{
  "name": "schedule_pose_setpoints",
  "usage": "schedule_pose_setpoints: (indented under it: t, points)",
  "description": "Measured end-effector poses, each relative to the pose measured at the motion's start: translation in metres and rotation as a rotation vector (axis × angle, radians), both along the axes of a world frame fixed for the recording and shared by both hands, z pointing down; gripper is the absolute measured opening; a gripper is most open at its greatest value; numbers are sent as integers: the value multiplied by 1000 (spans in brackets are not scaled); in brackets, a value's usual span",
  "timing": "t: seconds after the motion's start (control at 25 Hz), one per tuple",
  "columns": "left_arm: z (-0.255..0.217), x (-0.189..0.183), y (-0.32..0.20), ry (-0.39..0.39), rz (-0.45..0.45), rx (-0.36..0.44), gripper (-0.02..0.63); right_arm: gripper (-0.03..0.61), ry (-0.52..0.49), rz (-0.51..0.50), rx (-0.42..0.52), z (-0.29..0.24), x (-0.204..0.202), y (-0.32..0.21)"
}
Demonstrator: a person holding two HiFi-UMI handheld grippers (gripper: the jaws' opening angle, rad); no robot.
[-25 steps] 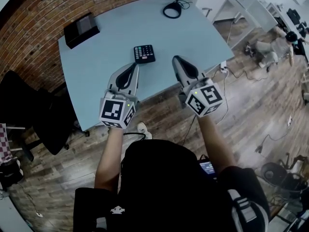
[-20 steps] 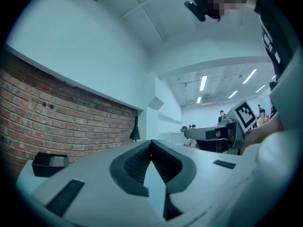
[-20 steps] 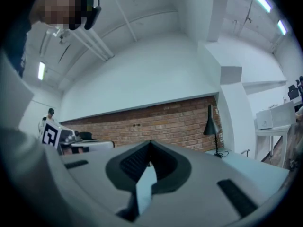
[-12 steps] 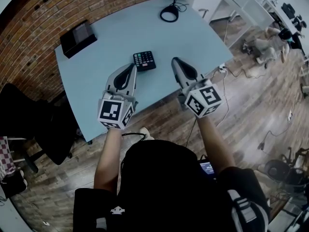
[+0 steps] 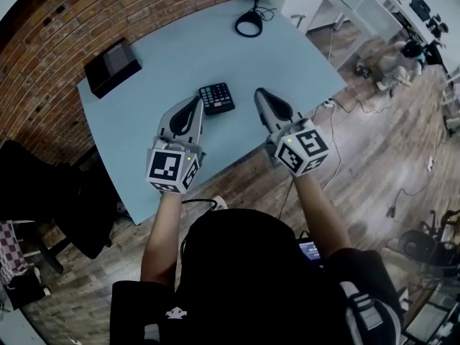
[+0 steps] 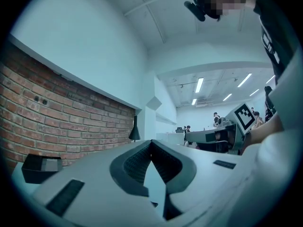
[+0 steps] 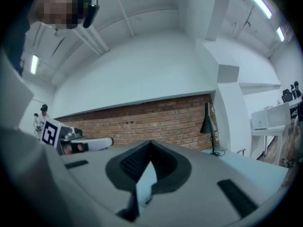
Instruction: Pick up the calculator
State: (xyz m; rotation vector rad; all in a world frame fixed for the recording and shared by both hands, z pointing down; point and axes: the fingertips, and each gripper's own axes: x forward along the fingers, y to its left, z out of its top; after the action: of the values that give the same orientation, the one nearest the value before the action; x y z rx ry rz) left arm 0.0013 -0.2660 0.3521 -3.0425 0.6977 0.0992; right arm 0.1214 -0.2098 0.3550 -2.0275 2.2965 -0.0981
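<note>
The calculator (image 5: 217, 98), black with coloured keys, lies flat on the pale blue table (image 5: 165, 49), near its front edge. My left gripper (image 5: 192, 105) hovers just left of it, jaws together and empty. My right gripper (image 5: 261, 95) is a little to the calculator's right, also shut and holding nothing. In the left gripper view my left gripper (image 6: 151, 143) points level over the table, and the calculator is hidden below it. The right gripper view shows my right gripper (image 7: 150, 143) with tips meeting, aimed at the brick wall.
A black box (image 5: 111, 66) sits at the table's far left corner. A black desk lamp (image 5: 251, 16) with its coiled cord stands at the far end. A black chair (image 5: 50, 192) is left of the table. Cables (image 5: 338, 113) trail over the wooden floor on the right.
Both grippers have come forward over the table's front edge, so the calculator now lies closer, between their tips. The jaws have stayed together.
</note>
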Motion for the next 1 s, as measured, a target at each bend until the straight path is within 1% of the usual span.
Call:
schedule_pose_setpoints:
  t: [0.2,0.4,0.56,0.8,1.0]
  points:
    - [1,-2,-11,31,13,-31,4,3,-2,16,-7,8,-1,-6]
    - [-4,-3,-15,56,14,-36,3,3,3,12,-11,12,-5,-10]
    - [-3,-1,-13,57,18,-36,3,3,8,8,-21,16,-7,-10]
    - [-1,4,-10,61,7,-62,4,3,28,-10,-35,14,-2,-10]
    - [2,12,-15,51,-31,-64,5,3,33,-49,-59,24,9,-21]
